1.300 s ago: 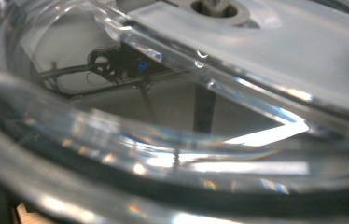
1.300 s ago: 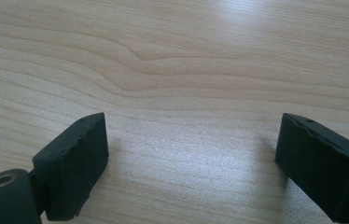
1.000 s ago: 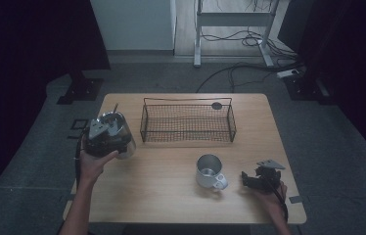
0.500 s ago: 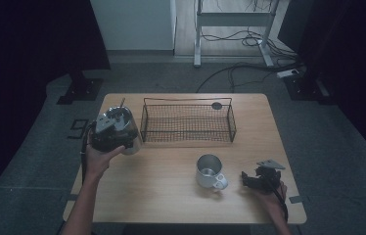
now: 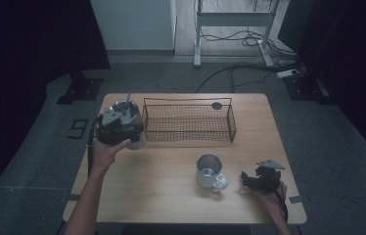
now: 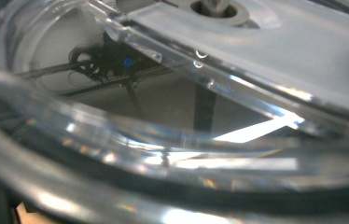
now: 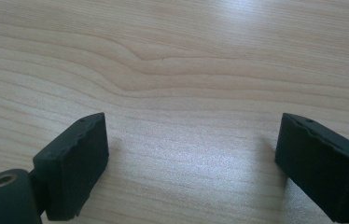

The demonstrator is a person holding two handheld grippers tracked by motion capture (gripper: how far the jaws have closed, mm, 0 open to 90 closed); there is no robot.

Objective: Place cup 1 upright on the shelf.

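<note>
My left gripper [image 5: 120, 123] hangs above the table's back left, close to the left end of the wire basket [image 5: 189, 122]. It is shut on a clear glass vessel [image 5: 136, 138], whose curved rim and wall [image 6: 172, 154] crowd the left gripper view and hide the jaws. A steel mug [image 5: 208, 170] with a white handle stands upright at the front middle. My right gripper [image 5: 246, 177] rests low on the table to the right of the mug, pointing toward it. It is open [image 7: 191, 140], with bare wood between its pads.
The black wire basket stands along the back of the wooden table [image 5: 161, 196]. A small dark disc [image 5: 216, 105] lies at its far right corner. Cables and a desk frame [image 5: 235, 19] are on the floor behind the table.
My left hand has carried the glass vessel up and to the right, closer to the basket's left end. The right gripper and the mug have not moved.
</note>
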